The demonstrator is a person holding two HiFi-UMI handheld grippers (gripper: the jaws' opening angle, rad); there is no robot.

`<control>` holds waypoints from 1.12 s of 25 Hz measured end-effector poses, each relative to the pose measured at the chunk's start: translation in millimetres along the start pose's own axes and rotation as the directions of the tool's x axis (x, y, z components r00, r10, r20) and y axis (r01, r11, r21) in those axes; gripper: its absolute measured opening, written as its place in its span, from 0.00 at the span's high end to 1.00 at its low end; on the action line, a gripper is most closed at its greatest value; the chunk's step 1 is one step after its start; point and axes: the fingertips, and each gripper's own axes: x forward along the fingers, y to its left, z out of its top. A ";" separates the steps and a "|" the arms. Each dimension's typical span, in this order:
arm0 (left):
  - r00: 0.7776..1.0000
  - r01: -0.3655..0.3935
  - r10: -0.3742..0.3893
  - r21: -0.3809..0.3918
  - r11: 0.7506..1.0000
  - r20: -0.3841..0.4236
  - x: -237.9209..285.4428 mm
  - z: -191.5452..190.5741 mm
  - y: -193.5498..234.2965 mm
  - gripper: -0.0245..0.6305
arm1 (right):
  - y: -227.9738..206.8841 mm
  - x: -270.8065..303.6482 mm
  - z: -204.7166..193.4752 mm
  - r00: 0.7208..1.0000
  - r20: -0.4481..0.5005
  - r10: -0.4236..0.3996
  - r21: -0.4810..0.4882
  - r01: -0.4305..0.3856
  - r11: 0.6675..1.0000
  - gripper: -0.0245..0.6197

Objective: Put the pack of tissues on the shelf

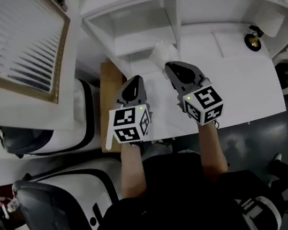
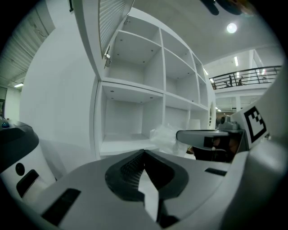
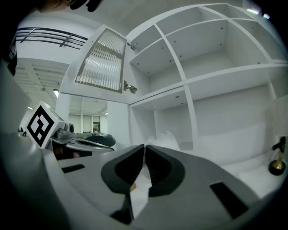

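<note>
Okay, both tools are hovering side by side over the white table [image 1: 247, 84], noses pointing at the white shelf [image 1: 175, 4]. The left tool [image 1: 135, 79] is showing its jaws pressed together, tips meeting, and nothing is sitting between them in the left gripper view [image 2: 144, 153]. The right tool [image 1: 171, 66] is doing the same: jaws squeezed shut and pinching nothing in its own view [image 3: 145, 148].

The pack of tissues [image 1: 161, 55], in crinkly clear wrap, is lying at the foot of the shelf, right by the upright divider between two bottom compartments. It is sitting just ahead of the right tool's nose, apart from both sets of jaws. Whether it is resting inside a compartment or just at its mouth, I cannot tell. From the left tool it is showing to the right of an open compartment [image 2: 166, 134]; from the right tool it is peeking up just beyond the closed tips [image 3: 167, 139].

Off to the right, a small black and gold ornament [image 1: 253, 40] is standing on the table. Up on the left, a ribbed glass door [image 1: 14, 45] is hanging open.
</note>
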 end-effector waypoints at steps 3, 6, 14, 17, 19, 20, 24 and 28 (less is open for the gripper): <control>1.000 0.028 -0.028 0.006 1.000 -0.007 18.1 1.5 6.6 0.95 | -12.3 9.4 2.9 0.999 0.010 -0.036 -0.004 0.036 0.999 0.93; 0.998 0.062 -0.062 0.016 0.998 -0.005 35.1 5.7 9.1 0.95 | -19.8 19.3 5.9 0.998 0.027 -0.057 -0.003 0.057 0.998 0.93; 0.993 0.116 -0.117 0.049 0.992 0.004 68.7 19.0 30.6 0.95 | -31.2 55.3 8.2 0.995 0.037 -0.098 -0.004 0.098 0.995 0.93; 0.992 0.128 -0.128 0.051 0.991 0.009 77.0 23.1 40.9 0.95 | -32.9 73.0 7.9 0.994 0.032 -0.103 -0.006 0.103 0.995 0.93; 0.991 0.131 -0.132 0.053 0.990 0.011 81.5 25.3 49.4 0.95 | -33.5 86.7 7.8 0.994 0.028 -0.102 -0.006 0.102 0.995 0.93; 0.991 0.130 -0.130 0.054 0.990 0.011 83.7 26.0 54.7 0.95 | -33.7 94.0 7.8 0.994 0.026 -0.102 -0.005 0.103 0.995 0.93; 0.995 0.104 -0.104 0.052 0.993 0.007 90.7 28.8 78.8 0.95 | -33.8 123.1 4.4 0.995 0.010 -0.099 0.003 0.099 0.995 0.93; 0.997 0.080 -0.080 0.043 0.996 -0.004 98.7 25.9 96.7 0.95 | -40.2 147.7 -6.0 0.995 -0.027 -0.100 0.005 0.100 0.995 0.93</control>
